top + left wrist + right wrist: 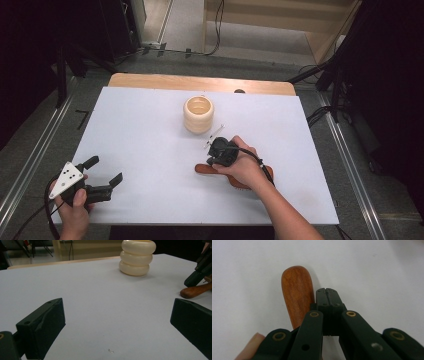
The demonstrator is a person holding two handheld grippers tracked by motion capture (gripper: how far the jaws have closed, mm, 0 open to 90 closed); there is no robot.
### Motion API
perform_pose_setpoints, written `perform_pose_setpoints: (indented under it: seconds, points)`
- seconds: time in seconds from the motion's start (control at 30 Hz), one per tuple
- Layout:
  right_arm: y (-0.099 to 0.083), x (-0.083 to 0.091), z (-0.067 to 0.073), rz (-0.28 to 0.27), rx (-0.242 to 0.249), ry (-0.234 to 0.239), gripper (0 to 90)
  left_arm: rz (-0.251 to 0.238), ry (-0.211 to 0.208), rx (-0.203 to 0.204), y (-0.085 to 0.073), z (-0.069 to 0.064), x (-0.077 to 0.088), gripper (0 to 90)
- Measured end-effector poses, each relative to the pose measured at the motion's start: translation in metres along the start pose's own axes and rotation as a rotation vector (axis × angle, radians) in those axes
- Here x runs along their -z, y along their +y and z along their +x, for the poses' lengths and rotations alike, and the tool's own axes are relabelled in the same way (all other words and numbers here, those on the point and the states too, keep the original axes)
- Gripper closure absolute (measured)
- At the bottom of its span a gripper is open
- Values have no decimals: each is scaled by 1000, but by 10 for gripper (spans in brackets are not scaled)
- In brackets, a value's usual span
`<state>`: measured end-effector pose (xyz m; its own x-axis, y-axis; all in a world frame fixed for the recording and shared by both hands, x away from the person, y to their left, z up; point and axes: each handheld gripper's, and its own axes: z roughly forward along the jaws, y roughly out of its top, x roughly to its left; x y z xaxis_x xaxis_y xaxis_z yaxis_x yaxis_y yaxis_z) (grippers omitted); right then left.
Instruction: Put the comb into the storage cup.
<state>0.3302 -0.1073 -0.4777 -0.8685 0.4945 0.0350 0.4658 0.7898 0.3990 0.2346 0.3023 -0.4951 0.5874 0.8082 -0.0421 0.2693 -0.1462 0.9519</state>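
The right gripper (327, 293) has its jaws pressed together with nothing between them, the tips resting on the white table (374, 270) just beside the wooden handle (298, 295) of a brush, which lies left of centre in the right gripper view. In the high view the brush (205, 169) lies below centre, mostly hidden under the right hand (245, 167). By the look of it, the brush is not yet gripped and nothing has been moved to the cream cup (198, 114), standing above centre; picking it up is still to come. The right forearm enters from the lower right, wrist bent down over the brush. The left gripper (106, 172), at lower left, rests near the table edge with jaws wide apart, pointing right.
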Motion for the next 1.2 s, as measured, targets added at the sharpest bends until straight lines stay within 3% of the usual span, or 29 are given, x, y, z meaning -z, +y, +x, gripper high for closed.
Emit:
perform_pose_setpoints:
  seconds: [0.23, 0.33, 0.43, 0.7, 0.8, 0.83, 0.87, 0.9, 0.93, 1.0, 1.2]
  points:
    - [0, 0, 10, 6, 50, 31, 883, 0, 1, 6, 0, 0, 1, 0]
    - [-1, 3, 9, -14, 49, 15, 883, 3, 2, 1, 0, 0, 1, 0]
    - [-3, 8, 6, -74, 22, 18, 880, 3, 2, 3, 0, 0, 1, 0]
    - [-14, 29, -1, -283, -53, -39, 480, -1, -1, 8, 0, 1, 1, 0]
    - [-21, 37, -4, -357, -84, -67, 282, 1, -1, 6, 0, 1, 1, 0]
    - [-21, 37, -4, -357, -84, -67, 282, 1, -1, 6, 0, 1, 1, 0]
    - [-26, 42, -5, -396, -120, -85, 97, 1, -1, 6, 0, 0, 1, 0]
    - [-26, 42, -5, -396, -120, -85, 97, 0, -1, 6, 0, 0, 1, 0]
    - [-34, 47, -7, -438, -139, -104, 13, 0, 0, 7, 0, 0, 1, 0]
    - [-41, 52, -9, -483, -156, -94, 0, 2, -1, 3, 0, 0, 0, 0]
    - [-65, 65, -13, -592, -204, -130, 0, 2, -1, -1, 0, 0, 0, 0]
